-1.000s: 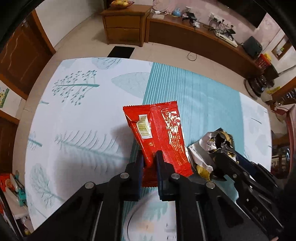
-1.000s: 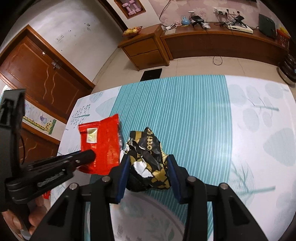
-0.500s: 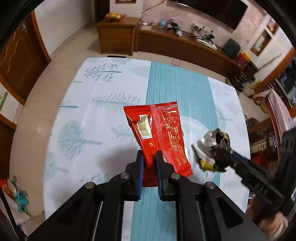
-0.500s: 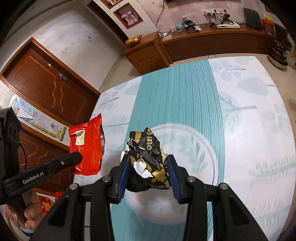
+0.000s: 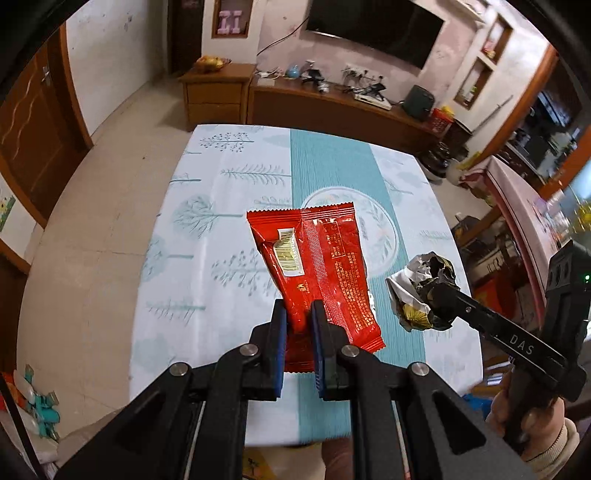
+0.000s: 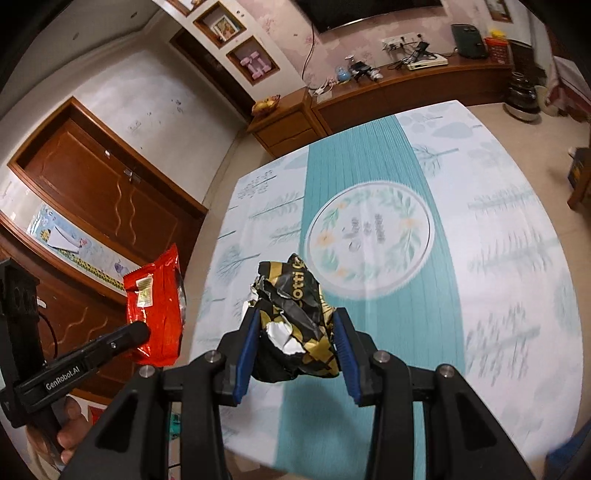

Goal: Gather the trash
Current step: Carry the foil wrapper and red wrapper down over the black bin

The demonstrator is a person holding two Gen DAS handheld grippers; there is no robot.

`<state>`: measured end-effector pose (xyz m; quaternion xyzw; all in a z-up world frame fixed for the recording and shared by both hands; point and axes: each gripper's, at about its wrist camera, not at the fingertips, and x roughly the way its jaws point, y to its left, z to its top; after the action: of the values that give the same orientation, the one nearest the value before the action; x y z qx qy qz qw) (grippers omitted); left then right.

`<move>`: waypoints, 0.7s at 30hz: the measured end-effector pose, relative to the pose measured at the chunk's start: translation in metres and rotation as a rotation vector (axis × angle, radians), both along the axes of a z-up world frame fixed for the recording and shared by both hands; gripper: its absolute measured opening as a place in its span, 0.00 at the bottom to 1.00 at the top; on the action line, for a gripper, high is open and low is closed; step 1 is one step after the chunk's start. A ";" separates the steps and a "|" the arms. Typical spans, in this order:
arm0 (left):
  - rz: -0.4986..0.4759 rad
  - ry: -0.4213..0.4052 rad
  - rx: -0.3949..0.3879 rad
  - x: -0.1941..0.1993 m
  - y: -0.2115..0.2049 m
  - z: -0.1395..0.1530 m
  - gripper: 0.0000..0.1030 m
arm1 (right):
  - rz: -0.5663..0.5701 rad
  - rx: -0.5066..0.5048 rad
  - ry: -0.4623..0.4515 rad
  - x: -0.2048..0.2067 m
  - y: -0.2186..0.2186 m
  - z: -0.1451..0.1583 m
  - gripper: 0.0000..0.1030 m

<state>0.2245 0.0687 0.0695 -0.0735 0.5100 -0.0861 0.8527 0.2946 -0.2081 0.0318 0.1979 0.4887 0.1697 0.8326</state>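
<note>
Pinching the lower edge of a red snack packet (image 5: 317,273), the left gripper (image 5: 298,325) has its blue pads nearly together on the foil, and the packet stands up above the table (image 5: 221,206) with its printed back and barcode label facing the camera. The right gripper (image 6: 294,332) is clamped on a crumpled black-and-gold wrapper (image 6: 295,317), its pads pressed against both sides of the wad.

The left wrist view shows the wrapper's silvery inner side and the hand (image 5: 532,424) with a pale cuff that holds the right gripper at the near right, and a wall-mounted television (image 5: 373,29) at the far end of the room. The right wrist view shows lettering on the wrapper, the wreath roundel printed in the middle of the tablecloth in full, and a brown door (image 6: 110,192) on the left.

Counted: two grippers, two pieces of trash, one per gripper, both held in the air above the near part of the table. One table, with a teal stripe down its middle.
</note>
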 end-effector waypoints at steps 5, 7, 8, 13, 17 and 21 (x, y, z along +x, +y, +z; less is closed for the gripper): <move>-0.055 -0.009 -0.011 -0.053 0.021 0.003 0.10 | -0.031 0.004 -0.032 -0.063 0.023 0.015 0.39; -0.076 -0.001 -0.015 -0.071 0.028 0.003 0.10 | -0.044 0.003 -0.036 -0.092 0.033 0.018 0.39; -0.087 0.005 -0.018 -0.080 0.031 0.002 0.10 | -0.047 0.004 -0.033 -0.103 0.035 0.019 0.39; -0.126 0.042 -0.042 -0.119 0.039 -0.012 0.10 | -0.046 -0.025 0.003 -0.157 0.051 0.015 0.39; -0.143 0.107 -0.068 -0.144 0.035 -0.038 0.10 | -0.051 -0.052 0.059 -0.191 0.053 0.001 0.39; -0.172 0.156 -0.073 -0.159 0.021 -0.066 0.10 | -0.070 -0.073 0.119 -0.214 0.046 -0.019 0.39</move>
<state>0.0651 0.0896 0.0035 -0.0669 0.5755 -0.1712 0.7969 0.0810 -0.1623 0.0130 0.1942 0.5360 0.1105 0.8141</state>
